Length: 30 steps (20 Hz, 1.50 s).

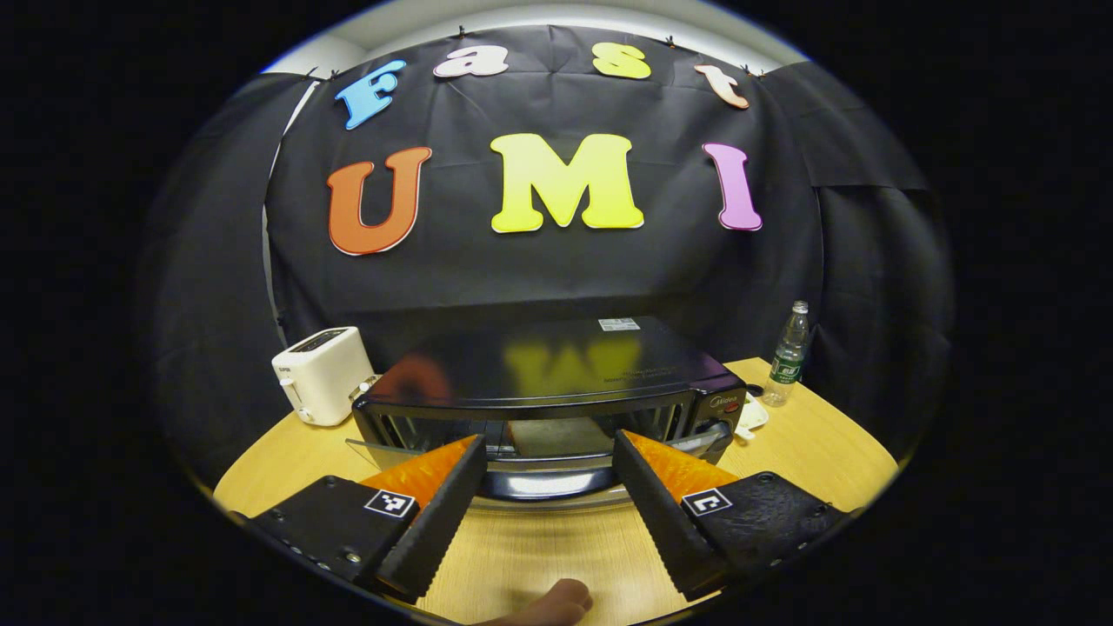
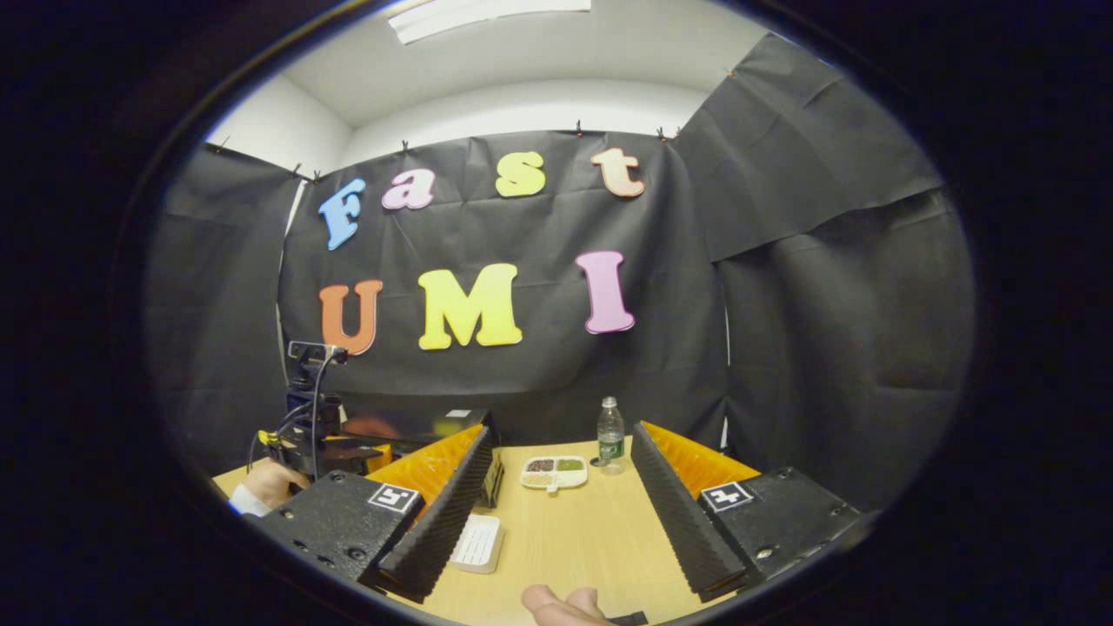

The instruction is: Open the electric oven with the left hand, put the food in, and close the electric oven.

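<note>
Two spread hand-held grippers: left (image 1: 549, 452) facing the oven (image 1: 556, 391), right (image 2: 561, 474) above the table (image 2: 583, 539).

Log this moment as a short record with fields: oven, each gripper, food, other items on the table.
oven: black electric oven on the wooden table, door part-way open, its handle between the left gripper's fingers
left gripper: open, fingers either side of the handle, not pressing on it
right gripper: open, holding nothing, above the table
food: divided food tray on the table right of the oven, not yet picked up
other items: white toaster left of the oven; water bottle behind the tray
</note>
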Available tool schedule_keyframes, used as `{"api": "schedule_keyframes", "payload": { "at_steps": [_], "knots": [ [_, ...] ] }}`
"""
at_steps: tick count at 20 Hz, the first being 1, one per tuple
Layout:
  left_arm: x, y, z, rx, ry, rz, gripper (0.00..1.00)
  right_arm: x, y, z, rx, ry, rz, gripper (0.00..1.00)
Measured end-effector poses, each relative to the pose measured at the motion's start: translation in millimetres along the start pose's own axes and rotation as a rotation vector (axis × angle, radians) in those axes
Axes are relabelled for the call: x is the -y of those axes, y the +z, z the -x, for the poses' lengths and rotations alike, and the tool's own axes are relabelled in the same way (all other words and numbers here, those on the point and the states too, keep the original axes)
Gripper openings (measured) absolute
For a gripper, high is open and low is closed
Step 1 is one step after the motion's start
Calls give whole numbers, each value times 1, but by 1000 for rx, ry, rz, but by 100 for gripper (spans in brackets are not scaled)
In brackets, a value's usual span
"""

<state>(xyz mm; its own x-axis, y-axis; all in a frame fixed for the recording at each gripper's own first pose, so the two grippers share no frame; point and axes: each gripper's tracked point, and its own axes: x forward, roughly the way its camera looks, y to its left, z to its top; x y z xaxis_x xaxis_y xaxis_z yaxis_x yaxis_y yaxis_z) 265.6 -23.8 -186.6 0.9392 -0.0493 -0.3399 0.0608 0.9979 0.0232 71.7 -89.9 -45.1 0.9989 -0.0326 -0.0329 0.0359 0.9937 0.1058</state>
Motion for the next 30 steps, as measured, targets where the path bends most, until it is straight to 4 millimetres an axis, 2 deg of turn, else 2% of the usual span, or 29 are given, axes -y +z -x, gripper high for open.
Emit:
{"api": "schedule_keyframes", "payload": {
  "at_steps": [2, 4, 7, 11, 15, 20, 24, 25, 26, 27, 30],
  "knots": [
    [3, 6, 8, 15, -17, 9, 96, 2, 1, 5, -2, -5, -7, 100],
    [-3, 7, 14, 16, -4, 10, 95, -1, 4, 12, 4, -2, -9, 100],
    [-6, 0, 23, -11, 5, 31, 96, -4, 8, 21, 15, 2, 6, 100],
    [-2, 8, 57, 19, -12, 36, 96, -5, 15, 33, 34, -2, 16, 100],
    [-4, 38, 106, 95, 4, 16, 95, -8, 15, 42, 25, -5, 7, 100],
    [2, 79, 179, 206, 11, 16, 95, -11, 26, 60, 44, -4, 15, 100],
    [7, 101, 241, 290, -4, 47, 95, -15, 35, 76, 70, -2, 33, 100],
    [9, 103, 256, 309, -7, 42, 95, -15, 35, 78, 72, -6, 36, 100],
    [11, 105, 267, 320, -5, 31, 100, -15, 36, 81, 75, -7, 38, 100],
    [11, 104, 277, 324, 6, 21, 95, -17, 39, 83, 82, -4, 39, 100],
    [9, 94, 296, 314, 41, 14, 95, -18, 38, 88, 90, -4, 51, 100]
  ]
}}
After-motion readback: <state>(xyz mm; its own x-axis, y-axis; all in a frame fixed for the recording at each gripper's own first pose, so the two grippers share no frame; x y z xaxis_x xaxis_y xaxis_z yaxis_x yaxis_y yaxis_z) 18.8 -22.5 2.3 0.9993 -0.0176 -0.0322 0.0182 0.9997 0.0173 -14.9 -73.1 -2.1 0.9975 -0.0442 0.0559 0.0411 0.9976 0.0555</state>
